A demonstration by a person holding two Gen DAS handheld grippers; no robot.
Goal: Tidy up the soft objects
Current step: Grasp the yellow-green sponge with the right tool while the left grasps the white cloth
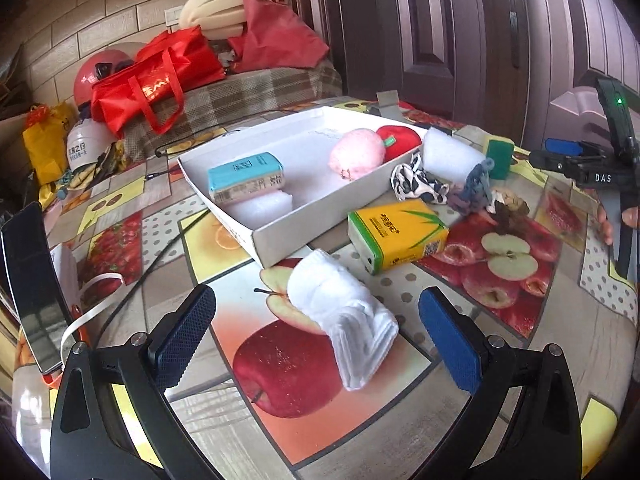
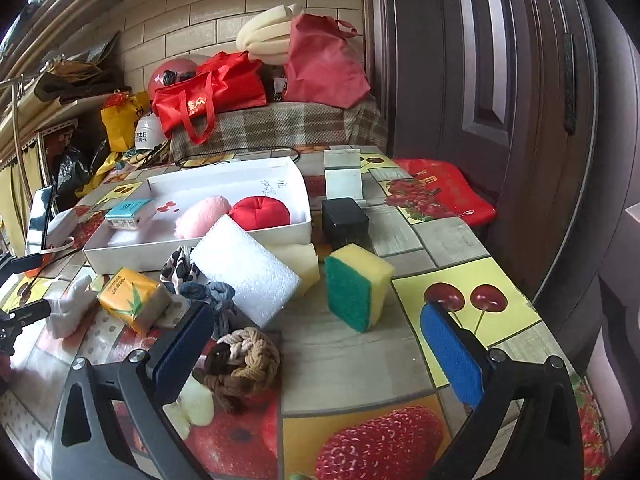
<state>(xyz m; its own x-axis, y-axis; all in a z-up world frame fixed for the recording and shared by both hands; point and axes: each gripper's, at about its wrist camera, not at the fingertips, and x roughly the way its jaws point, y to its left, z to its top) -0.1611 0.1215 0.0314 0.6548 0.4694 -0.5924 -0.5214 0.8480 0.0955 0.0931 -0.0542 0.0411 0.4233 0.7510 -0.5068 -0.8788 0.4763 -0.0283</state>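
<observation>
A white box (image 1: 276, 236) (image 2: 200, 250) holds a blue tissue pack (image 1: 245, 178), a pink plush (image 1: 358, 154) (image 2: 204, 216), a red plush (image 1: 400, 140) (image 2: 262, 212) and white foam (image 1: 260, 206). My left gripper (image 1: 316, 328) is open around a folded white cloth (image 1: 344, 316) on the table. My right gripper (image 2: 316, 340) is open above the table; a braided rope knot (image 2: 240, 364) lies by its left finger. A yellow tissue pack (image 1: 396, 236) (image 2: 132, 296), a white foam block (image 1: 450, 156) (image 2: 244, 272), a green-yellow sponge (image 2: 356, 288) (image 1: 500, 158) and scrunchies (image 1: 420, 182) lie outside the box.
A fruit-print cloth covers the table (image 1: 500, 360). A phone (image 1: 32, 280) with a white cable lies at the left edge. A black box (image 2: 345, 222) stands behind the sponge. Red bags (image 1: 156, 80) and a helmet sit on a bench behind. A door (image 2: 480, 80) is at right.
</observation>
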